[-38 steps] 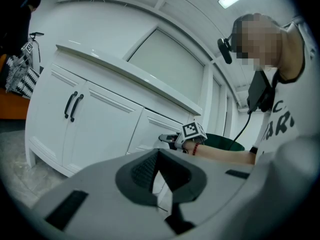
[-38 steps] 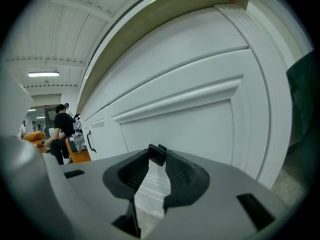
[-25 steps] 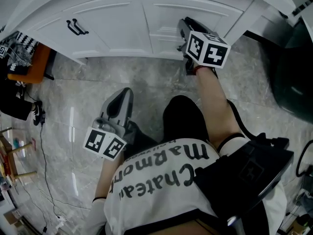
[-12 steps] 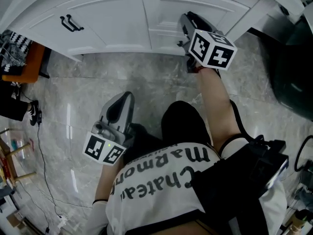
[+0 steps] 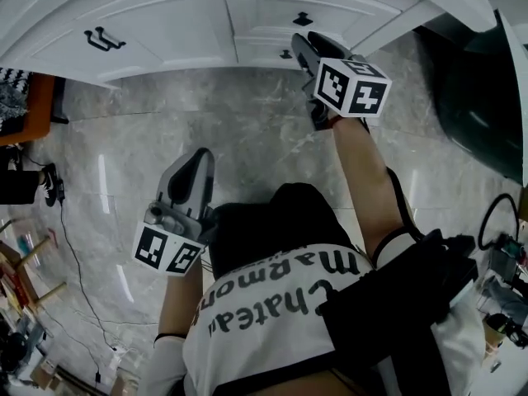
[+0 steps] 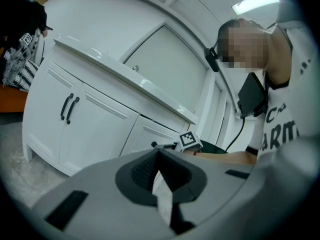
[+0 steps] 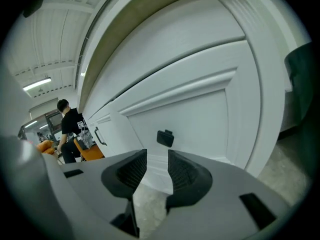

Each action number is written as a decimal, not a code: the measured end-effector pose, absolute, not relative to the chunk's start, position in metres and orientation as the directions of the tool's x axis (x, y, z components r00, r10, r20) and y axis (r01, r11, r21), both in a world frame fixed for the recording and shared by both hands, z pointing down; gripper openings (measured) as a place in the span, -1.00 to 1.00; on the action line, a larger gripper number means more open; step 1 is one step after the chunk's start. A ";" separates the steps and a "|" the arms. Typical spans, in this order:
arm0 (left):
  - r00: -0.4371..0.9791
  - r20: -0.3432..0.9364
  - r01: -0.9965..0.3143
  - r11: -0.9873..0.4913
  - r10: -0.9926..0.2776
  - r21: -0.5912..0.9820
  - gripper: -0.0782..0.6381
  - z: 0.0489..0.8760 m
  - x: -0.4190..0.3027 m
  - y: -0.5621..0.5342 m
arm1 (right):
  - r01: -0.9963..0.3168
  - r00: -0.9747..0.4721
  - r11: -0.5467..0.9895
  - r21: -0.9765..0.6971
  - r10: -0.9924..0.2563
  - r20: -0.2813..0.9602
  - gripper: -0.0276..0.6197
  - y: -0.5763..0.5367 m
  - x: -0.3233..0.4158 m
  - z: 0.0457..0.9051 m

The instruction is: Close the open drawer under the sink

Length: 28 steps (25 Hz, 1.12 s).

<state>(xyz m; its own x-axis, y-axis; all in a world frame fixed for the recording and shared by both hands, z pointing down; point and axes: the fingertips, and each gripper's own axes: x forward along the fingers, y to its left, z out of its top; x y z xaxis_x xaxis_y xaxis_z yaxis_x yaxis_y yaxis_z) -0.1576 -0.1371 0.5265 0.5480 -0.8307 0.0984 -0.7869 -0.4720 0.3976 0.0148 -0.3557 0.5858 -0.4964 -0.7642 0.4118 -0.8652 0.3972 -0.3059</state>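
**A:** Head view first. Where is the drawer (image 5: 256, 54)?

**B:** It is low in the white vanity (image 5: 394, 21), right of the double doors (image 5: 177, 27). Its black knob (image 5: 285, 54) sits just beside the right gripper (image 5: 299, 44). The front looks close to flush, and I cannot tell whether a gap remains. The left gripper (image 5: 196, 160) hangs over the marble floor (image 5: 247, 130), well apart from the cabinet. An orange chair (image 5: 21, 110) and a floor cable (image 5: 76, 246) lie off to the left, out of the way.

**A:** And the left gripper view?

**B:** Its jaws meet at the tips and hold nothing. Beyond them are the countertop (image 6: 125, 79) and the door handles (image 6: 69, 109).

**A:** The right gripper view?

**B:** The jaws are a narrow slit apart and empty. They are aimed at the drawer just under the knob, with nothing standing between.

**A:** How will it handle?

**B:** It is probably a stiff, smooth painted panel on runners that slides easily. It needs no grip. Press the flat face near the knob, centred, so it doesn't skew.
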 end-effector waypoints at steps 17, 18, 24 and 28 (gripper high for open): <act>0.544 0.063 -0.779 -0.476 -0.837 0.408 -0.76 0.277 -0.110 -0.117 | -0.698 -0.684 0.420 -0.580 -0.631 0.366 -0.88 -0.214 0.039 0.377; 0.543 0.058 -0.782 -0.480 -0.838 0.398 -0.76 0.262 -0.108 -0.117 | -0.686 -0.689 0.422 -0.593 -0.639 0.342 -0.88 -0.213 0.043 0.358; 0.537 -0.007 -0.788 -0.504 -0.844 0.352 -0.76 0.180 -0.102 -0.115 | -0.662 -0.707 0.514 -0.545 -0.670 0.227 -0.88 -0.205 0.063 0.249; 0.553 -0.053 -0.782 -0.540 -0.832 0.311 -0.76 0.135 -0.093 -0.108 | -0.665 -0.700 0.576 -0.475 -0.702 0.129 -0.88 -0.192 0.077 0.181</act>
<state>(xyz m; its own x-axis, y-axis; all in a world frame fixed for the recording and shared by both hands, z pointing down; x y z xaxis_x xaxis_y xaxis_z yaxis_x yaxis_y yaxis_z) -0.0927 -0.1076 0.1348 0.5528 -0.8316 -0.0526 -0.7823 -0.5397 0.3109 0.0768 -0.1917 0.1807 -0.7002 -0.7021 0.1294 -0.6654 0.5762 -0.4745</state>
